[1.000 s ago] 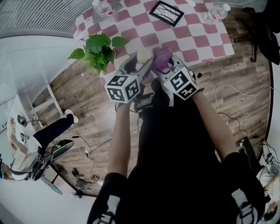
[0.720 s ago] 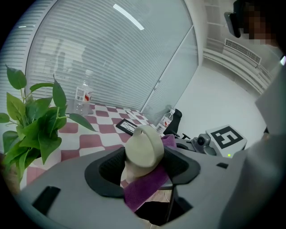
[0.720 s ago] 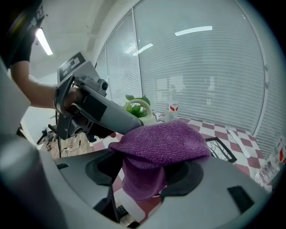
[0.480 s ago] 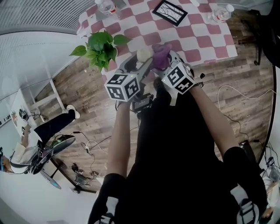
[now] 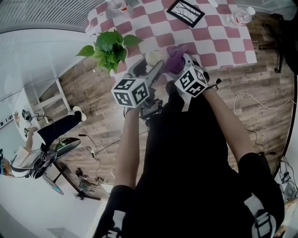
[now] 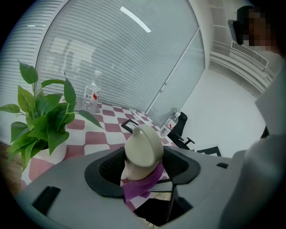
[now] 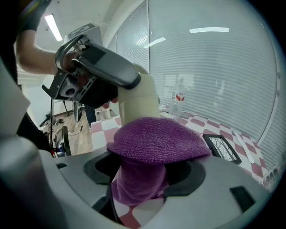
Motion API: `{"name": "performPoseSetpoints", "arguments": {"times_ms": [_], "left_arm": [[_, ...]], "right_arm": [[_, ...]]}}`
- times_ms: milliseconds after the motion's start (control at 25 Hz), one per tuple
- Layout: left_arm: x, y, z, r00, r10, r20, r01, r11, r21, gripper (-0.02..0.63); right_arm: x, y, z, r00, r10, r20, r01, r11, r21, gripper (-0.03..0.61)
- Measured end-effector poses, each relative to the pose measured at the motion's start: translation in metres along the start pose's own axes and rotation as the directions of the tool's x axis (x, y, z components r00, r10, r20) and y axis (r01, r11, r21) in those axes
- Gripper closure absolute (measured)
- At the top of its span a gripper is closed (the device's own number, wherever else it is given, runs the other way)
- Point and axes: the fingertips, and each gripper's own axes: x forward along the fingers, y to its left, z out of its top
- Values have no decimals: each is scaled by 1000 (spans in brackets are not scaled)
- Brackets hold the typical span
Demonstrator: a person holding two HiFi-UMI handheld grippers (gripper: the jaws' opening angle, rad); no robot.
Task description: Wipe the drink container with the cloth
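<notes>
A: Right gripper point(image 7: 144, 173) first. What do we log?

B: Its jaws have just been opening, and we see them spread wide now. The cloth point(image 7: 154, 141) sits bunched between them with its top flopped over like a cap. The pads don't look pressed on it, so we call it loose.

A: Left gripper point(image 6: 143, 169)?

B: Clamped on the drink container point(image 6: 143, 150), cream body pinched between both pads. It seems lifted clear of the table. We see the same grip as in the earlier head views, so no change there.

A: Container versus cloth?

B: In the head view the cloth is at 3 o'clock of the container. In the right gripper view it lies right against the container. In the left gripper view a purple fold hangs at 6 o'clock under the container's base.

A: Meaning for the task?

B: We judge the right side is letting go or re-gripping the cloth. The wiping is paused, not clearly finished. The risk is that the cloth slides off with nothing pinching it.

A: Surroundings, quick.

B: Checked table point(image 5: 219, 44) is at 12 o'clock beyond both grippers. Potted plant point(image 5: 109, 46) is at 10 o'clock of the container and picture frame point(image 5: 186, 13) at 1 o'clock. Water bottle point(image 5: 240, 16) is at 2 o'clock, near the table's corner.
</notes>
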Motion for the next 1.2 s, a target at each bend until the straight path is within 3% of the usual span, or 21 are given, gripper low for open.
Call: {"name": "performPoseSetpoints", "arguments": {"times_ms": [440,840,1000,1200], "left_arm": [[-2,8,-3,1000,9,-12,-9,1000,-26,331],[-8,5,-10,998,-30,-62,33,999,37,331],[-9,3,-14,994,-63,-92,71,993,89,331],[-9,-4,-17,987,-85,-137,108,980,170,331]], "right_arm": [[15,-3,-28,993,99,-70,-99,995,-5,267],[10,-1,-32,971,211,-114,-211,977,8,265],[2,1,-21,952,287,-104,-289,957,-2,268],[-11,8,1,909,405,-97,-411,910,-55,282]]}}
